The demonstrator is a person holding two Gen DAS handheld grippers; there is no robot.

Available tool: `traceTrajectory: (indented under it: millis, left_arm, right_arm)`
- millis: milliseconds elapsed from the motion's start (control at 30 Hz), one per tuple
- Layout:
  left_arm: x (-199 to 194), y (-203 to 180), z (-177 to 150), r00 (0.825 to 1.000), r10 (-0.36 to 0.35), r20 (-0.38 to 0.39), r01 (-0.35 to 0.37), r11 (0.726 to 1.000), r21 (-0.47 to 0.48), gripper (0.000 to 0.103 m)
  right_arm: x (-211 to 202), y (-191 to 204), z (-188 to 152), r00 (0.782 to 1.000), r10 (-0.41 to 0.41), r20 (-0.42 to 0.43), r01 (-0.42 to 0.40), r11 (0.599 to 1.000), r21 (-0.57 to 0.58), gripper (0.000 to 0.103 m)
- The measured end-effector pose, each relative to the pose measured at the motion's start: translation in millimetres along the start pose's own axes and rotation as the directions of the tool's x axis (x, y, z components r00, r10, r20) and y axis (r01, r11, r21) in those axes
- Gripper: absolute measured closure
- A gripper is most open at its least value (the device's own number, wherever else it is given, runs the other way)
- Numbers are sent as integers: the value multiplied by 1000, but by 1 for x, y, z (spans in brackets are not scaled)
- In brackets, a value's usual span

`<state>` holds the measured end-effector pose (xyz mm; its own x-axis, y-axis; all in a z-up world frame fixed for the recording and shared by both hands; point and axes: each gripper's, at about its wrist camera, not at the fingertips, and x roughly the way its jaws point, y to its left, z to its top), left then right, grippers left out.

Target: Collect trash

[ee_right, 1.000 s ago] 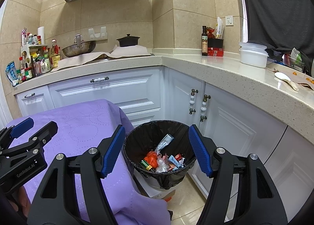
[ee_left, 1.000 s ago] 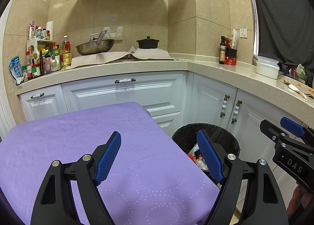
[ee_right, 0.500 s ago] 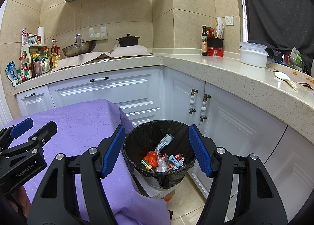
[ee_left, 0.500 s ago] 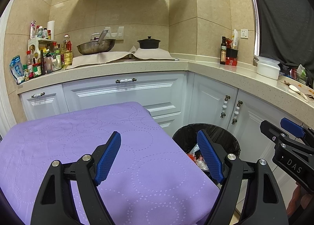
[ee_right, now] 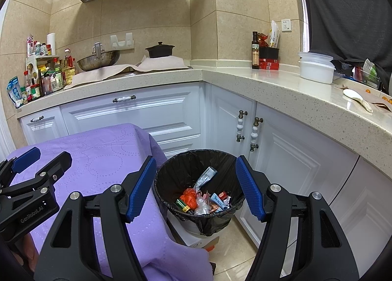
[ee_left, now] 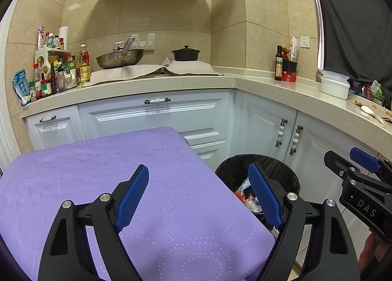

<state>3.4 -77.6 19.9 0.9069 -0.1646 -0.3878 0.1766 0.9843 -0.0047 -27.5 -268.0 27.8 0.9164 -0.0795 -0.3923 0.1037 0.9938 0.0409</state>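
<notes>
Trash already in the bin, both grippers empty above the purple surface.

The trash (ee_right: 203,198), a heap of wrappers, a crumpled orange piece and a small green tube, lies at the bottom of the black-lined bin (ee_right: 171,170), which stands on the floor just beside the corner of the purple-clothed surface (ee_left: 171,219) and before the white cabinets (ee_right: 281,148). The right gripper (ee_right: 196,189) hangs over the bin with its jaws well apart and nothing between them. The left gripper (ee_left: 198,197) hovers above the cloth, its jaws opening wider, also holding nothing. Behind, the stone counter (ee_right: 245,80) carries a wok (ee_right: 98,59), a black pot (ee_right: 159,50) and bottles.
</notes>
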Motion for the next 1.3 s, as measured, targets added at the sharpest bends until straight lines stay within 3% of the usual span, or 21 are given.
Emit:
traceTrajectory:
  millis: [533, 833, 1033, 1167, 1300]
  left_arm:
    - [2, -6, 3, 1000, 18, -5, -18, 1000, 14, 16]
    - [5, -1, 2, 999, -24, -23, 24, 1000, -2, 14]
    - [10, 28, 5, 998, 32, -51, -33, 999, -12, 14]
    - [14, 74, -1, 988, 132, -85, -137, 989, -57, 14]
    - [22, 139, -11, 951, 270, -149, -286, 953, -100, 14]
  right_arm:
    - [-1, 2, -4, 1000, 1, -5, -1, 1000, -4, 37]
    - [1, 6, -7, 1000, 7, -11, -7, 1000, -6, 37]
    - [11, 25, -6, 998, 54, -20, -54, 998, -20, 28]
    - [27, 56, -3, 989, 135, -53, -138, 989, -48, 16]
    - [52, 107, 1, 958, 266, -109, -273, 960, -62, 10]
